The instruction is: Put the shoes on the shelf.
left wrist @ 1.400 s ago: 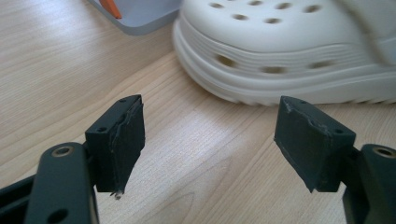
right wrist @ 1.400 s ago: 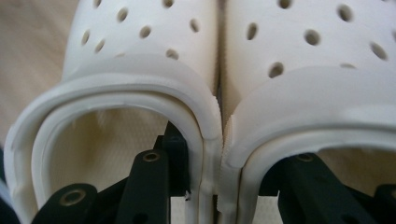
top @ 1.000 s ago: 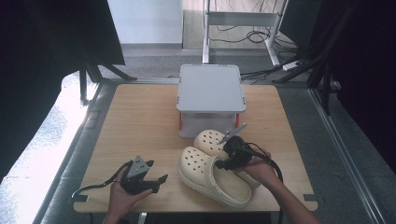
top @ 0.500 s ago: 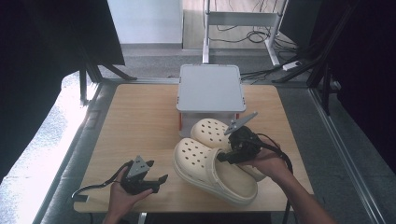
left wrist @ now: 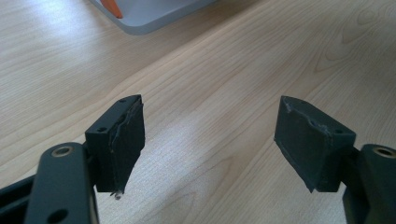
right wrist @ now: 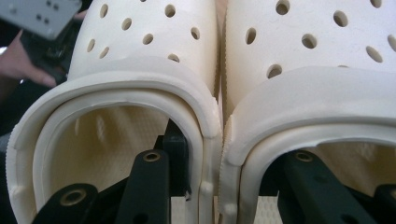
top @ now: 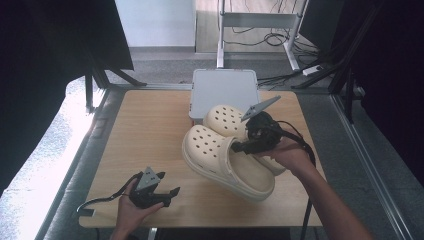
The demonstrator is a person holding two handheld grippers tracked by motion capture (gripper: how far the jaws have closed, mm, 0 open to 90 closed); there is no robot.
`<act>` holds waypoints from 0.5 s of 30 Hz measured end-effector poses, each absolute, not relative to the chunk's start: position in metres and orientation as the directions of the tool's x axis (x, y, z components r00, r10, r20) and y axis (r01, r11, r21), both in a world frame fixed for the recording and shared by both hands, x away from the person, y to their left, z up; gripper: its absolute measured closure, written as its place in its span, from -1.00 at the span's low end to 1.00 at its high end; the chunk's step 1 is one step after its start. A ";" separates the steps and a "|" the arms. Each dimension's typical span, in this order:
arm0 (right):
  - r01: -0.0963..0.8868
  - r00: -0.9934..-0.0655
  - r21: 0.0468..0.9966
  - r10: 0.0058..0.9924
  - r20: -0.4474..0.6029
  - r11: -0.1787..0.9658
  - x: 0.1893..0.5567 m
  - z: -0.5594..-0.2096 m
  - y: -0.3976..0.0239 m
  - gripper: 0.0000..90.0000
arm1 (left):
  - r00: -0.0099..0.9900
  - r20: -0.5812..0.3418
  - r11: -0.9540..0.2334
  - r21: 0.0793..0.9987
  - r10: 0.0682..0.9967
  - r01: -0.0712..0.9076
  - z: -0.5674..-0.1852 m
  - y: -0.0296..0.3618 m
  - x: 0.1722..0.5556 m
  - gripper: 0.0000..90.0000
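Right gripper (top: 240, 146) sits right of centre in the high view, clenched on a pair of cream clogs: in the right gripper view we see one jaw inside each shoe opening, pinching the two touching inner walls together. Left clog (top: 225, 162) runs from frame centre down toward lower right, toe pointing upper left; the right clog (top: 227, 120) lies just beside it, toe against the grey box (top: 223, 90) at upper centre. In the right gripper view the left clog (right wrist: 140, 93) takes the left half of the frame, the right clog (right wrist: 317, 70) the right half, sides touching along the middle. Right hand (top: 285, 152) holds the gripper from the right, its cable looping off to the right.

Left gripper (top: 167, 195) rests at lower left of the high view on the wooden table (top: 145, 130), held by the left hand (top: 131, 210), well apart from the clogs. In the left gripper view we see its jaws spread wide with bare table between them; box corner (left wrist: 149, 14) at the top edge.
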State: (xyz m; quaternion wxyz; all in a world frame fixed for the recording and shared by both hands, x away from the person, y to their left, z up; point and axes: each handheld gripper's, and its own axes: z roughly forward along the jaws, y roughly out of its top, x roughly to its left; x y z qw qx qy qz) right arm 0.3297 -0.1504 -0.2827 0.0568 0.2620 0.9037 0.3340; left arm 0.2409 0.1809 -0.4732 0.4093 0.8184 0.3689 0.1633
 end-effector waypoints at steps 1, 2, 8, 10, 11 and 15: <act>0.437 -0.854 0.637 0.515 0.073 0.635 0.332 -0.280 -0.150 0.45 | 0.674 -0.035 -0.393 0.790 0.737 0.470 -0.473 0.181 0.241 -0.44; 0.438 -0.853 0.637 0.516 0.073 0.634 0.334 -0.279 -0.150 0.45 | 0.675 -0.035 -0.393 0.790 0.737 0.470 -0.473 0.181 0.241 -0.44; 0.454 -0.836 0.640 0.544 0.065 0.620 0.349 -0.271 -0.147 0.45 | 0.676 -0.031 -0.395 0.792 0.736 0.466 -0.472 0.182 0.241 -0.44; 0.457 -0.833 0.640 0.549 0.065 0.618 0.353 -0.270 -0.146 0.45 | 0.676 -0.031 -0.395 0.791 0.736 0.467 -0.473 0.182 0.241 -0.44; 0.461 -0.831 0.639 0.552 0.067 0.616 0.355 -0.269 -0.146 0.45 | 0.676 -0.033 -0.394 0.791 0.736 0.468 -0.473 0.182 0.241 -0.44; 0.469 -0.824 0.640 0.563 0.068 0.609 0.364 -0.265 -0.145 0.45 | 0.674 -0.035 -0.391 0.791 0.738 0.470 -0.473 0.181 0.241 -0.44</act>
